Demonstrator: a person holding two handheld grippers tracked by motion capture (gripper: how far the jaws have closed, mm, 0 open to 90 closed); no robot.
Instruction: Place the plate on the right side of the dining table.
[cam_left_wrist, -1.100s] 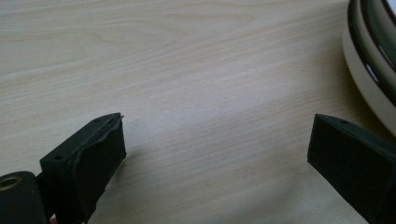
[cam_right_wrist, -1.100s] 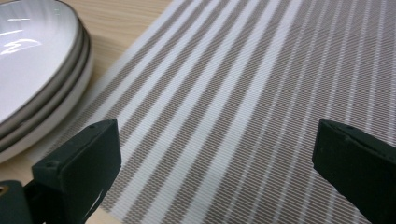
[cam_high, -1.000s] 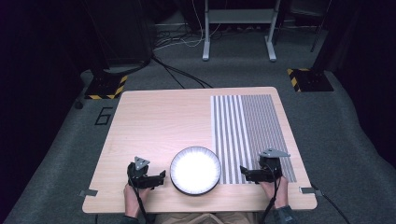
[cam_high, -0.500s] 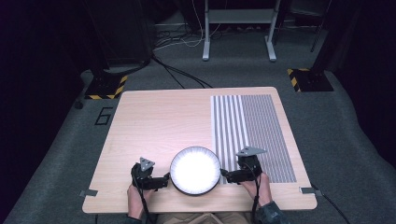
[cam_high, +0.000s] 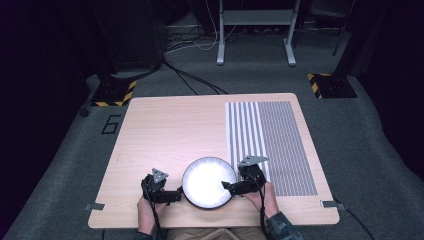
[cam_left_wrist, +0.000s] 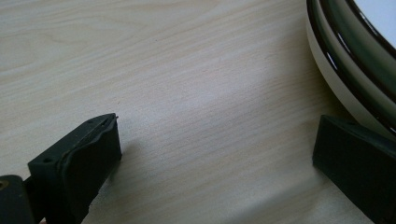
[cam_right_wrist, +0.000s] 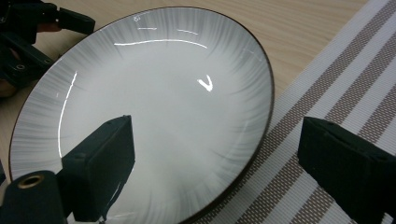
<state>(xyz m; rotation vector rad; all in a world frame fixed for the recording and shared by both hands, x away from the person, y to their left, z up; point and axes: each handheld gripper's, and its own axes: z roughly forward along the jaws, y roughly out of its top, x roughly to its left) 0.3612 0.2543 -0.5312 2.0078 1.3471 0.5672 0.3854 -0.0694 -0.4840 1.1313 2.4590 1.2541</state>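
Plate (cam_high: 209, 182) sits between both tongs, its rim cut off in the left gripper view; left tongs (cam_left_wrist: 215, 154) released, right tongs (cam_right_wrist: 215, 163) straddling its rim, closing, ungripped.

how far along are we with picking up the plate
Done: both tools are at the plate, the left tool at its left edge, the right tool at its right. In hand: the right tool's jaws straddle the rim and have just been closing, not yet pressing on it; the left tool is open beside the rim. Left: both grips and the lift, since the plate sits on the table.
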